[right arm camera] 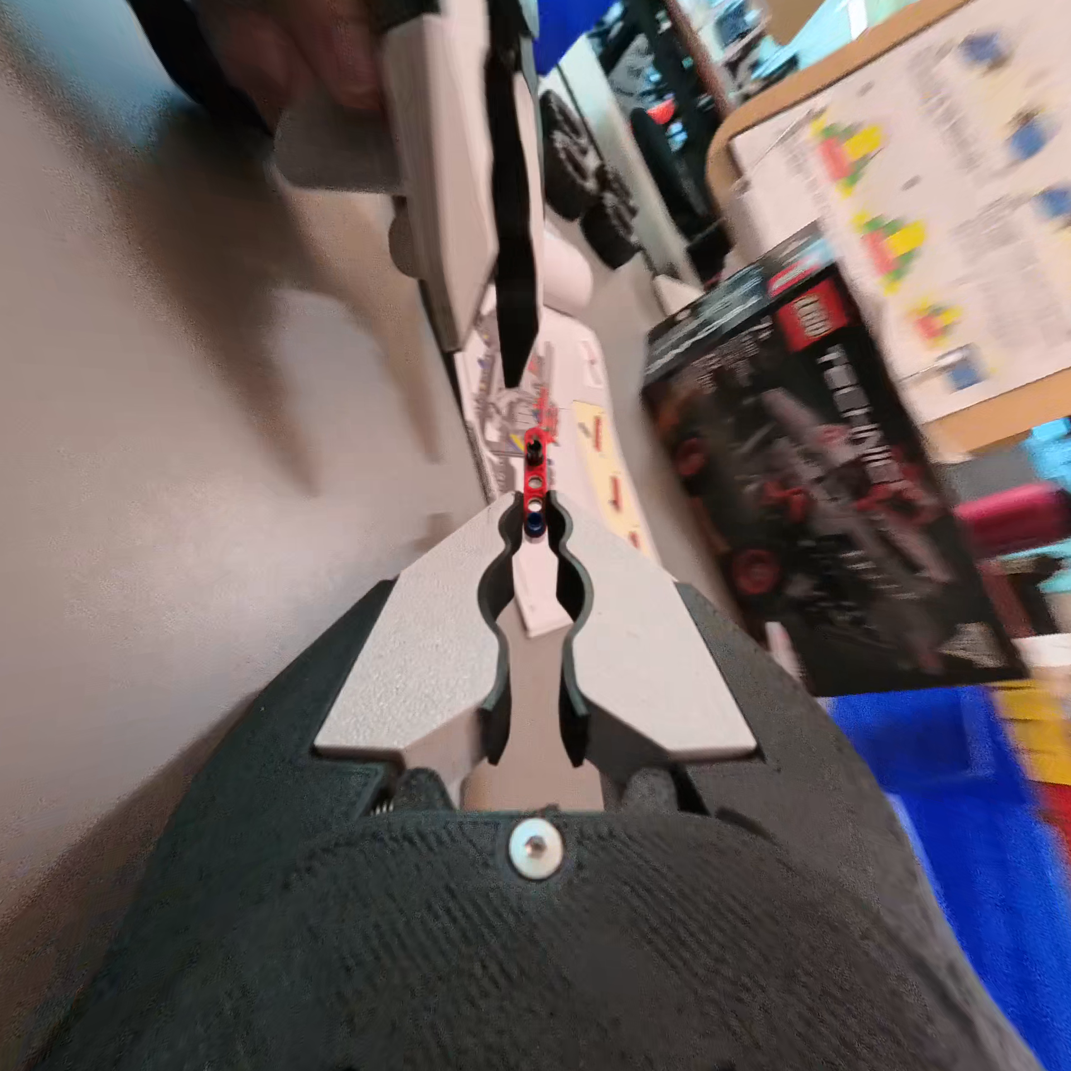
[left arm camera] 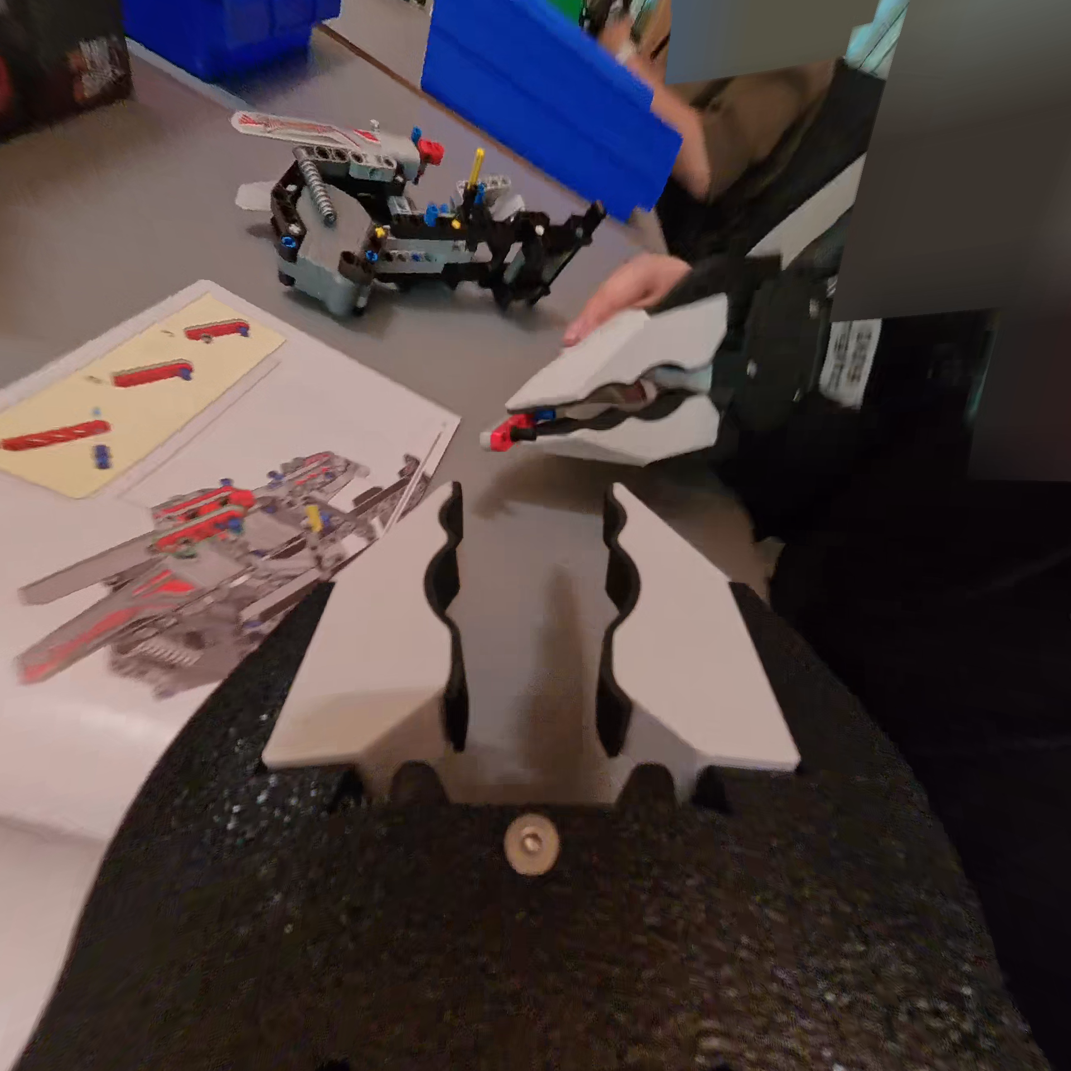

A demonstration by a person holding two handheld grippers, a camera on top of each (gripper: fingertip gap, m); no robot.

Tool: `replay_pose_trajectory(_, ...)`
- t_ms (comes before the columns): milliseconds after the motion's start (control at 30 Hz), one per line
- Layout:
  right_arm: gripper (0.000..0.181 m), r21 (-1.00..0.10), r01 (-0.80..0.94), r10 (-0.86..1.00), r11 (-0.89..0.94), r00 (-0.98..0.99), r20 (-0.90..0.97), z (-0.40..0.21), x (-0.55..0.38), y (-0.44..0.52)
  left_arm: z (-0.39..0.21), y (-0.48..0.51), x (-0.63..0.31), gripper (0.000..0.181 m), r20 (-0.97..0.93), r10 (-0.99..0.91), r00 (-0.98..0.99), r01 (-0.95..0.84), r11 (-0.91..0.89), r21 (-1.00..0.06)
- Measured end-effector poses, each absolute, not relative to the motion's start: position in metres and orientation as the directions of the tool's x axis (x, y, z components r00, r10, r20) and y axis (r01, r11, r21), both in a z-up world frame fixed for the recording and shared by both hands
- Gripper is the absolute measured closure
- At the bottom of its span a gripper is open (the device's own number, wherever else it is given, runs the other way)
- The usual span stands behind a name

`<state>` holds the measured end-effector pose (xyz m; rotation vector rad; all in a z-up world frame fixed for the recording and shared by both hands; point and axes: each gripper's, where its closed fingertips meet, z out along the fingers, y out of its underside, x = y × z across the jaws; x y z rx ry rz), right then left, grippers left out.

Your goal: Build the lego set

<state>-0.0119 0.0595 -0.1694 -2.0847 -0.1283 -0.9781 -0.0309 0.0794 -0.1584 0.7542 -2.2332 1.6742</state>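
Note:
A half-built grey and black lego model point(left arm camera: 400, 232) stands on the grey table point(left arm camera: 145, 232), past the open instruction booklet point(left arm camera: 220, 463). My left gripper point(left arm camera: 533, 498) is open and empty, just off the booklet's right edge. My right gripper point(right arm camera: 534, 499) is shut on a red lego beam point(right arm camera: 534, 472) with a black pin and a blue pin in it. In the left wrist view the right gripper point(left arm camera: 504, 432) shows to the right, holding that red beam point(left arm camera: 507, 432) above the table. In the right wrist view the left gripper's fingers point(right arm camera: 452, 174) show at the top.
Blue bins point(left arm camera: 220, 35) stand at the back of the table, and a blue lid or panel point(left arm camera: 545, 98) hangs over the far right. A black lego box point(right arm camera: 823, 463) and a cardboard box point(right arm camera: 927, 203) stand to the right in the right wrist view. A person's hand point(left arm camera: 626, 290) holds the right gripper. My left and right fingertips are right by each other.

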Motion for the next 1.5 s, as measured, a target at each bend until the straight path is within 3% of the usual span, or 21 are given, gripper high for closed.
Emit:
replay_pose_trajectory(33, 0.175, -0.568, 0.449, -0.218, -0.69, 0.62, 0.753, -0.165, -0.011, 0.057, -0.157, 0.074, -0.031, 0.131, 0.535, -0.23, -0.813, -0.576, 0.191, -0.794)
replay_pose_trajectory(167, 0.175, -0.343, 0.568, -0.127, -0.748, 0.385, 0.914, -0.149, -0.016, 0.052, -0.146, 0.051, -0.037, 0.137, 0.624, -0.123, -0.772, -0.635, 0.164, -0.754)
replay_pose_trajectory(267, 0.175, -0.263, 0.603, -0.098, -0.753, 0.292, 0.951, -0.143, -0.019, 0.049, -0.146, 0.043, -0.035, 0.163, 0.598, -0.129, -0.791, -0.612, 0.19, -0.768)
replay_pose_trajectory(367, 0.175, -0.248, 0.611, -0.108, -0.752, 0.257, 0.96, -0.135, -0.02, 0.044, -0.145, 0.039, -0.036, 0.181, 0.524, -0.141, -0.84, -0.543, 0.221, -0.81)
replay_pose_trajectory(467, 0.176, -0.251, 0.633, -0.136, -0.732, 0.225, 0.965, -0.126, -0.023, 0.039, -0.14, 0.039, -0.036, 0.178, 0.46, -0.163, -0.873, -0.486, 0.209, -0.849)
replay_pose_trajectory(533, 0.176, -0.22, 0.659, -0.149, -0.719, 0.164, 0.975, -0.117, -0.028, 0.037, -0.135, 0.039, -0.038, 0.152, 0.475, -0.158, -0.866, -0.499, 0.197, -0.844)
replay_pose_trajectory(667, 0.176, -0.107, 0.653, -0.082, -0.75, 0.069, 0.994, -0.116, -0.03, 0.036, -0.126, 0.039, -0.047, 0.139, 0.459, -0.141, -0.877, -0.479, 0.209, -0.853)
replay_pose_trajectory(800, 0.176, -0.071, 0.66, -0.049, -0.748, 0.052, 0.997, -0.117, -0.035, 0.041, -0.119, 0.043, -0.044, 0.162, 0.347, -0.208, -0.915, -0.386, 0.189, -0.903)
replay_pose_trajectory(900, 0.176, -0.063, 0.659, -0.037, -0.75, 0.053, 0.998, -0.118, -0.036, 0.044, -0.122, 0.046, -0.047, 0.165, 0.259, -0.224, -0.939, -0.31, 0.236, -0.921)
replay_pose_trajectory(1067, 0.175, -0.122, 0.672, -0.05, -0.73, 0.126, 0.991, -0.124, -0.039, 0.048, -0.128, 0.052, -0.05, 0.166, 0.156, -0.214, -0.964, -0.215, 0.287, -0.933)
replay_pose_trajectory(1300, 0.151, -0.45, 0.629, -0.181, -0.634, 0.445, 0.877, -0.12, -0.039, 0.037, -0.136, 0.068, -0.041, 0.166, 0.121, -0.241, -0.963, -0.189, 0.281, -0.941)
replay_pose_trajectory(1400, 0.144, -0.657, 0.401, -0.29, -0.638, 0.666, 0.688, -0.113, -0.021, -0.002, -0.148, 0.076, -0.041, 0.166, 0.064, -0.243, -0.968, -0.15, 0.355, -0.923)
replay_pose_trajectory(1500, 0.119, -0.729, 0.052, -0.497, -0.682, 0.698, 0.515, -0.112, 0.02, -0.073, -0.161, 0.074, -0.05, 0.166, 0.06, -0.204, -0.977, -0.14, 0.403, -0.904)
